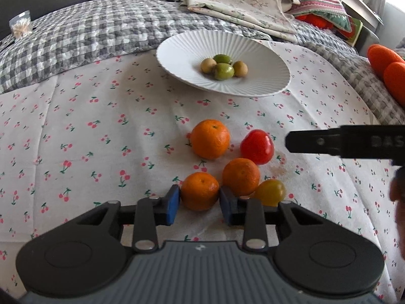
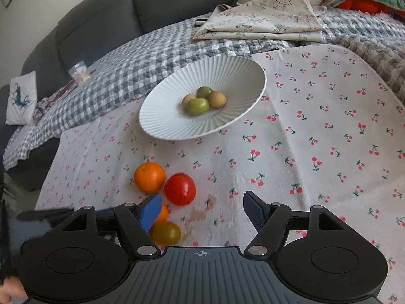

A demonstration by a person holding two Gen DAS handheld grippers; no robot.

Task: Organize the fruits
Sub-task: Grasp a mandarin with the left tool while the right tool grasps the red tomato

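A bed covered by a grey-and-white checked quilt [image 1: 83,35] carries a white cloth printed with small cherries [image 1: 88,131], spread flat over the quilt. On the cloth rest a ribbed white plate [image 1: 265,76], three oranges, of which the farthest [image 1: 210,138] lies apart and the nearest [image 1: 200,191] beside the middle one [image 1: 241,176], a red tomato [image 1: 257,147] and a yellow-green tomato [image 1: 270,192]. Folded floral fabric [image 1: 240,10] lies on the quilt beyond the plate.
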